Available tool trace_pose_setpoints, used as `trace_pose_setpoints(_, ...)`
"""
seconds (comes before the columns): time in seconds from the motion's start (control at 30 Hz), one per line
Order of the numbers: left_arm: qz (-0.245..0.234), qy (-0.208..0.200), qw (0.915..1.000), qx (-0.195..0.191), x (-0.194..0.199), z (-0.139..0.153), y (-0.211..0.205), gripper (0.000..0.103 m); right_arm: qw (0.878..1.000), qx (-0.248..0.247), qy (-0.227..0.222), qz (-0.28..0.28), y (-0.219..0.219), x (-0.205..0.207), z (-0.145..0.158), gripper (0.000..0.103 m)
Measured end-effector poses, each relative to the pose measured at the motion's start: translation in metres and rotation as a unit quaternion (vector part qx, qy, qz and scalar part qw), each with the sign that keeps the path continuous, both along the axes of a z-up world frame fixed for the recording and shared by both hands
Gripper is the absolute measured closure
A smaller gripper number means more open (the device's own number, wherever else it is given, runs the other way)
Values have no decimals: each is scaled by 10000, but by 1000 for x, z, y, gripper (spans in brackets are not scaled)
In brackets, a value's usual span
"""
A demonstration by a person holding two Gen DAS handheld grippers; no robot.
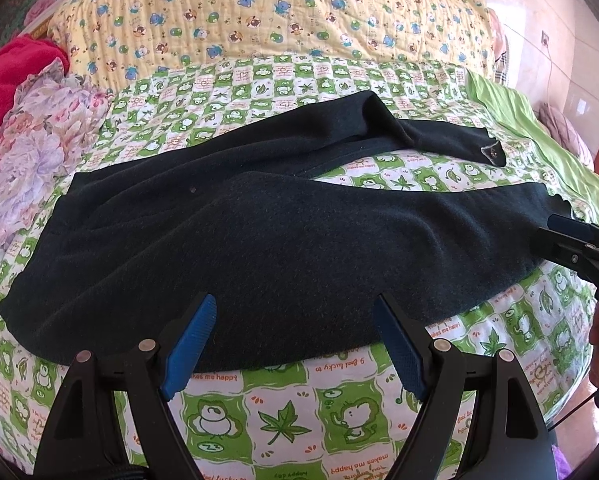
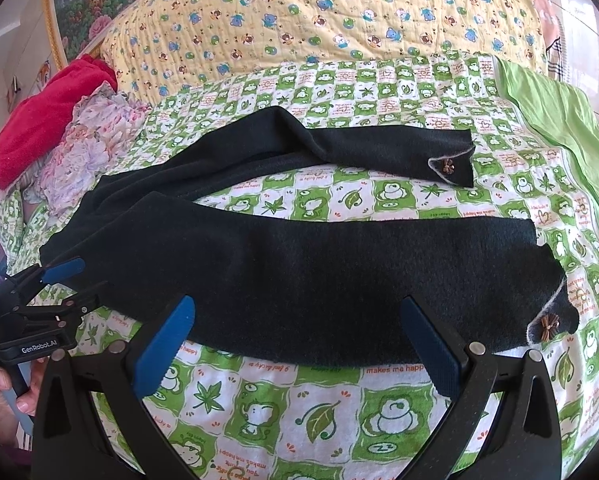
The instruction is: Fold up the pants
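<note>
You have a big bed [image 1: 283,412] in front of you, with a green and white blanket that has frogs and leaves on it. Behind that lies a yellow quilt [image 1: 267,12] with little bears. At the left edge sit a flowery cloth [image 1: 39,140] and a red cloth [image 1: 15,68].

The pants [image 1: 267,240] lie flat on the green blanket, and they take up most of it. The waist is at your left and the two legs run off to your right. The legs are spread apart like a V, so you can see the blanket between them. The near leg is wide and smooth. The far leg has a bump in it.

The pants are dark and fuzzy. They look soft and thick, so they will likely bend easily and sag when you lift them. They should not be slippery. Good places to hold are the waist edge and the end of a leg, where the cloth is thin enough to pinch.

Each leg end has a small brown bow [image 2: 548,325] on a grey patch.

Your left tool [image 1: 295,340] is spread wide and holds nothing. It hovers at the near edge of the pants. Your right tool [image 2: 297,340] is spread wide too, empty, by the near leg.
</note>
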State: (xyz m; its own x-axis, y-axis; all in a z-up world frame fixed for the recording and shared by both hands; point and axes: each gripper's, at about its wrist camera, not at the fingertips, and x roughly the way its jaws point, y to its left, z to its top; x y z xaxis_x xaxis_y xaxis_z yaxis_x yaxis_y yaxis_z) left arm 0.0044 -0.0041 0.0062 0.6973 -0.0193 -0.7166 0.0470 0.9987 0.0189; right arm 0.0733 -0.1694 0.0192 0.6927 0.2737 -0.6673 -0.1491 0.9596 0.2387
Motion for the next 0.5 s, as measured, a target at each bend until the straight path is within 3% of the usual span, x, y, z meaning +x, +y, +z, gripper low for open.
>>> trace_pose_setpoints(0.33, -86, -64, 9999, 27, 15, 13, 0, 21, 9998, -15, -95, -160, -16, 18, 8, 1)
trace_pose_setpoints(0.5, -115, -110, 9998, 115, 33, 21, 2, 21, 9994, -271, -137, -183, -27, 41, 15, 1)
